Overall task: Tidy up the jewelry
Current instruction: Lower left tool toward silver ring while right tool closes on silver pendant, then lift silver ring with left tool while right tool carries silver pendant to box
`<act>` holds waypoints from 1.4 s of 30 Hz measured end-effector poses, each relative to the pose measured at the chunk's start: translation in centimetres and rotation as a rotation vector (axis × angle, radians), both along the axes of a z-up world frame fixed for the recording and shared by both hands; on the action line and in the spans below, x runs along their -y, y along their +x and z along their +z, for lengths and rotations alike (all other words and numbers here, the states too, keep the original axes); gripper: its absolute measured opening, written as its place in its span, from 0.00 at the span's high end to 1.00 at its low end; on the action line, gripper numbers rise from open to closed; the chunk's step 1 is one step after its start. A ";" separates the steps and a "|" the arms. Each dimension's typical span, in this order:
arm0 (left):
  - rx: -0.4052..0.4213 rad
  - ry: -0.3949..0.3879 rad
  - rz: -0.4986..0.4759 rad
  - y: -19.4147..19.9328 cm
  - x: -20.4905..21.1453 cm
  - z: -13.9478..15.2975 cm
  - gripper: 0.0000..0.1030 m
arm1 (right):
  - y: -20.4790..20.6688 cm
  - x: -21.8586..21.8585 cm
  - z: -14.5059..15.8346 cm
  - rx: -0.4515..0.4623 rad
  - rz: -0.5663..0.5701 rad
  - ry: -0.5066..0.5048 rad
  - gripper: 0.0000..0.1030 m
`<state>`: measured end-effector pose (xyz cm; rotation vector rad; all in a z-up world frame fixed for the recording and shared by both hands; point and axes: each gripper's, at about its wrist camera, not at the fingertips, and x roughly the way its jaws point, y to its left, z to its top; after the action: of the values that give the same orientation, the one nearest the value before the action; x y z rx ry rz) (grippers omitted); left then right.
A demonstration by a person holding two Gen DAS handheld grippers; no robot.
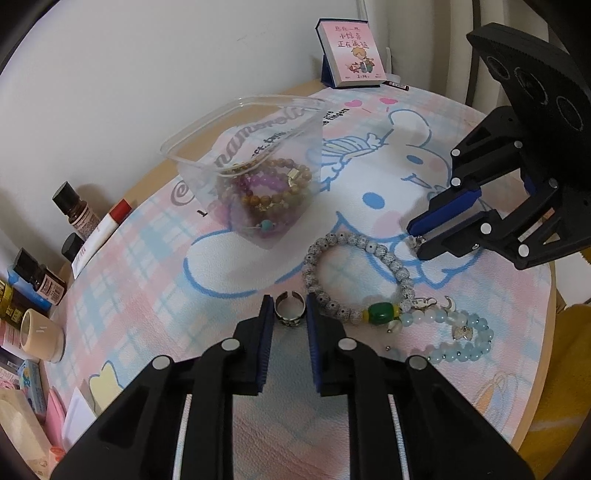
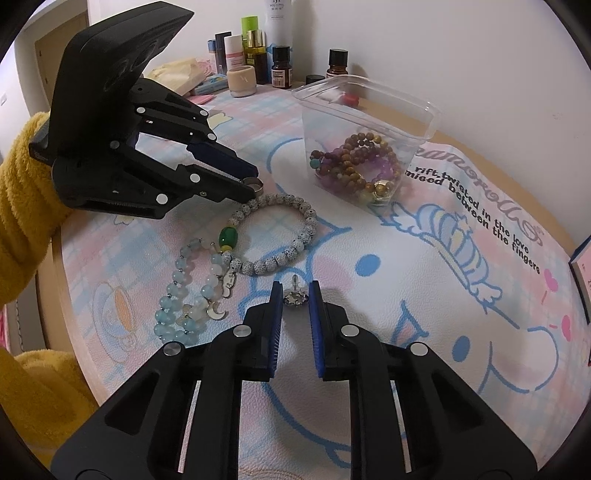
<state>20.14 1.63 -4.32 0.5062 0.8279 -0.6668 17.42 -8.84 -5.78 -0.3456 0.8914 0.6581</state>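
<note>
Though narrow-jawed, left gripper [image 1: 289,301] tight around ring [image 1: 290,314], right gripper [image 2: 295,287] tight around earring [image 2: 295,298].

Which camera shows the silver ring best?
The left wrist view: the ring sits close between the left gripper pads, open band and dark pattern visible. The right wrist view shows it only small, at that gripper's tips.

Pastel plaid mat [image 1: 140,266] with a cartoon dog print, lying across the round desk [image 1: 546,332]. Small boxed calendar [image 1: 351,55] standing at the top centre of the left wrist view. Brown dropper bottles [image 2: 281,66], a beige cup [image 2: 242,81] and a green-capped bottle [image 2: 252,26] crowding the upper part of the right wrist view. White wall [image 1: 147,55] showing behind.
</note>
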 end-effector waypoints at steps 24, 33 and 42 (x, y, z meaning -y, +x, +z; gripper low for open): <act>0.145 -0.141 -0.009 -2.5 -0.4 5.2 0.83 | -0.4 1.8 5.2 0.119 -0.026 0.093 0.87; 0.171 -0.300 0.064 -1.3 -1.0 7.6 0.83 | 1.0 1.9 8.5 0.180 -0.063 0.132 0.86; 0.121 -0.313 0.148 2.1 0.3 9.0 0.83 | 4.9 0.4 10.4 0.169 -0.110 0.105 0.86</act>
<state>22.25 1.32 4.71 0.1978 0.6259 -0.6089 22.35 -9.24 4.64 -0.2518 0.7070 0.5631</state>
